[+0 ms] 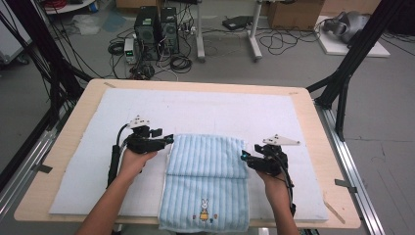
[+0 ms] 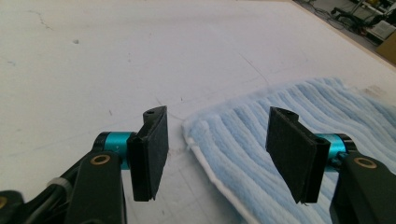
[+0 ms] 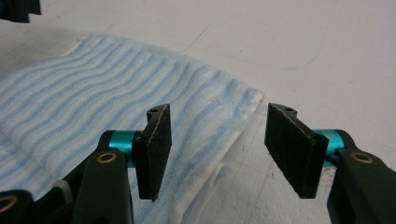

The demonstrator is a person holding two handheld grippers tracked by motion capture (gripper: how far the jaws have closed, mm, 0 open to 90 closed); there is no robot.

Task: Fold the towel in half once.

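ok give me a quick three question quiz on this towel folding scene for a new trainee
1. True or false: the left gripper is shut on the blue striped towel.
2. Which corner of the towel does the right gripper straddle? A) a far corner of the folded upper layer B) the near corner by the rabbit picture C) none, it hangs above the white mat
3. Fill in: the near end of the towel hangs over the ____ edge of the table.

Key: 1 false, both grippers are open; 2 A; 3 near (front).
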